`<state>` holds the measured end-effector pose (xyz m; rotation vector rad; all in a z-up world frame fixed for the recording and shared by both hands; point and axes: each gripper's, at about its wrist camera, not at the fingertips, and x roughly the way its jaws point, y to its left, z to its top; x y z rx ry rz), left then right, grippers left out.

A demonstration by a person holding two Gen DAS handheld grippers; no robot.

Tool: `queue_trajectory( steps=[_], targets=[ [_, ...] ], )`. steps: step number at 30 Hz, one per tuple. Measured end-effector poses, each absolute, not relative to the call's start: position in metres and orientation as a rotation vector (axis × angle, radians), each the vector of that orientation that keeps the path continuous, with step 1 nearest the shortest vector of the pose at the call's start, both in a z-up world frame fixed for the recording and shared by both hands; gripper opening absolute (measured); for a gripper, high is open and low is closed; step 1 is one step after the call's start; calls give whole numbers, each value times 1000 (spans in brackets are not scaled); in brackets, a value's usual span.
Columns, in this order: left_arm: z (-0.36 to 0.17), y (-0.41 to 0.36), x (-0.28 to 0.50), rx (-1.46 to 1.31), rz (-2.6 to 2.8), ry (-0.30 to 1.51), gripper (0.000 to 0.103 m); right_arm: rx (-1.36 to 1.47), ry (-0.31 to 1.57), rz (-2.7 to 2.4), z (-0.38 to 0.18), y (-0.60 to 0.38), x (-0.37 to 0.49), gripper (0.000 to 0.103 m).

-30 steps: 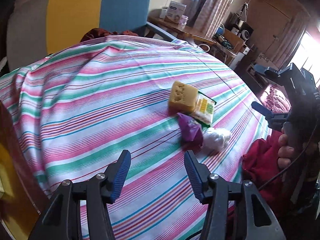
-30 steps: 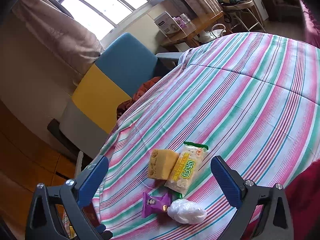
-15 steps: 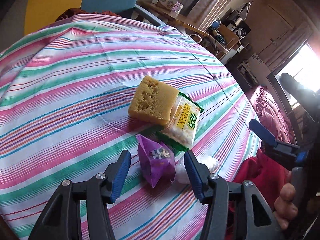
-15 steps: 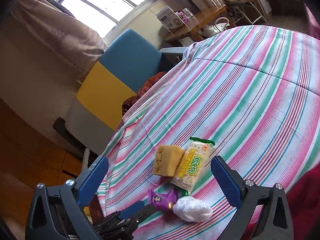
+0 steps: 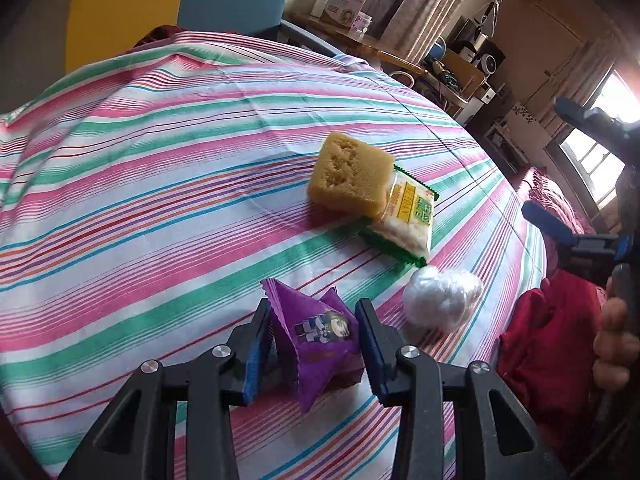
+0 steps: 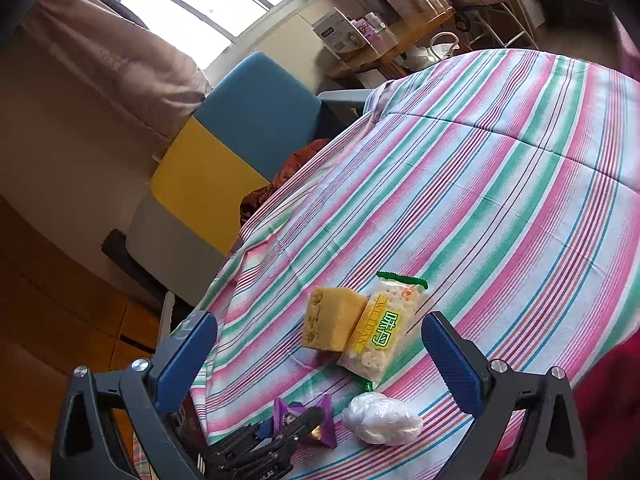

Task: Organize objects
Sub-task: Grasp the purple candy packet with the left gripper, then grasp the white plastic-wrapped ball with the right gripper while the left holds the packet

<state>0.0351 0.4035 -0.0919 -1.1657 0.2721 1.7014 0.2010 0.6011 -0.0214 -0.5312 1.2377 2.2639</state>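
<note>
left gripper (image 5: 312, 336): jaws closing around the purple snack packet (image 5: 320, 338), packet sitting between the blue pads, pads looking to be pressing its two sides; also showing low in the right wrist view (image 6: 286, 424)
purple snack packet: lying on the striped cloth (image 5: 160, 200) near its front edge, crinkled, one corner pointing up; in the right wrist view (image 6: 320, 428) partly covered by the left gripper's finger
right gripper (image 6: 320, 344): jaws standing wide open, holding nothing, hovering above the cloth; in the left wrist view at the right edge (image 5: 560, 236), with the person's fingers (image 5: 614, 344) wrapping the handle
white plastic wad (image 5: 442, 298): lying just right of the purple packet, apart from it, close below the cracker pack
cracker pack (image 5: 408, 216): green-and-yellow wrapper, lying flat, one long side tucked against the sponge
yellow sponge block (image 5: 350, 174): resting on the cloth, touching the cracker pack, farther from the camera than the purple packet
background: blue-and-yellow chair (image 6: 240, 136) standing beyond the cloth, red fabric (image 5: 548, 336) hanging at the right edge
</note>
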Motion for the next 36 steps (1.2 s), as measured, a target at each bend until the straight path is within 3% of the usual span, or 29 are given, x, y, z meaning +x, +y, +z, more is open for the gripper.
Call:
queue_trajectory(
  steps=[12, 36],
  targets=[
    [-89, 320, 47, -1084, 1800, 313, 41, -619, 1182, 2240, -24, 600, 193, 103],
    [-86, 277, 60, -1077, 1825, 271, 41, -1011, 1002, 2138, -51, 588, 153, 103]
  ],
)
